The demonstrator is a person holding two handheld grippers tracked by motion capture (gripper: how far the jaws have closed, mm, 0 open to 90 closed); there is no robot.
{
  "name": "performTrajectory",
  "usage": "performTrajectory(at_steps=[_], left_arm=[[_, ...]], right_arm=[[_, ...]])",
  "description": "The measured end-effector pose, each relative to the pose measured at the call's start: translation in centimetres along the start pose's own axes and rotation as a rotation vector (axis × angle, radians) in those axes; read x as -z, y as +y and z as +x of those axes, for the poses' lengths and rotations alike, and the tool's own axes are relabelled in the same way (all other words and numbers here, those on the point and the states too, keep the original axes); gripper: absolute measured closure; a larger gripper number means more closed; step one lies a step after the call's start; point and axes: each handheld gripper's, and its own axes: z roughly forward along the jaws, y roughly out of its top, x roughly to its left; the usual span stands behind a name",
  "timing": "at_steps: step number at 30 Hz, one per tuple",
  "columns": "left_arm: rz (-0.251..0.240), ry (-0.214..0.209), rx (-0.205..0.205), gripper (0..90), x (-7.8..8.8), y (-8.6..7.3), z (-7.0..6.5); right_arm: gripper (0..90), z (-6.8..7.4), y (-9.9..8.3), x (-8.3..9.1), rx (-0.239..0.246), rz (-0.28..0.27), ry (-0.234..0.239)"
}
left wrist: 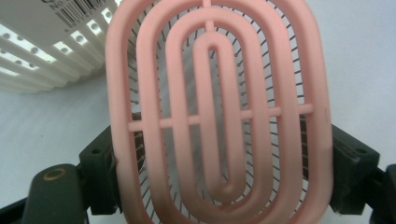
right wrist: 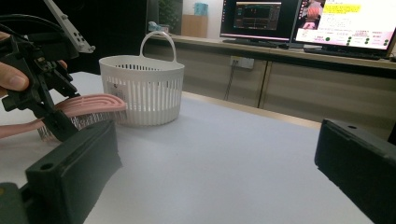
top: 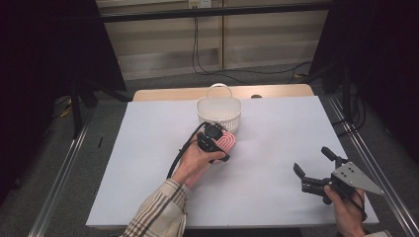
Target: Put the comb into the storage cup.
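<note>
- In the left gripper view we saw the pink brush (left wrist: 219, 116) up close, its bristles visible through the slots; the right gripper view showed two monitors (right wrist: 308, 21) behind.
- The left tongs (top: 217, 143) clamped the one brush at frame centre, beside the one white basket (top: 219, 114) on the desk (top: 148, 148).
- The right tongs (top: 311, 168) stood wide, empty.

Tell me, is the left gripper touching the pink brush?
Touching. In the left gripper view, both black jaws of the left gripper press against the sides of the pink brush, with no gap showing.
</note>
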Motion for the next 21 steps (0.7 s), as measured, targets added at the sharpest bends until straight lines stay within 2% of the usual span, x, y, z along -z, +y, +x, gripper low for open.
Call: performTrajectory(at_steps=[4,10,14,21], left_arm=[[-0.012,-0.003,-0.004,18.4,0.3,0.0,0.1],[-0.045,0.029,0.031,18.5,0.8,-0.1,0.2],[-0.075,0.029,0.042,18.5,1.1,-0.3,0.4],[-0.124,0.043,0.02,18.6,2.2,-0.6,0.4]], right_arm=[[0.0,0.0,0.0,0.0,-0.002,0.001,0.0],[0.0,0.0,0.0,0.0,0.001,0.0,0.0],[0.0,0.0,0.0,0.0,-0.002,0.001,0.0],[0.0,0.1,0.0,0.0,-0.002,0.002,-0.001]])
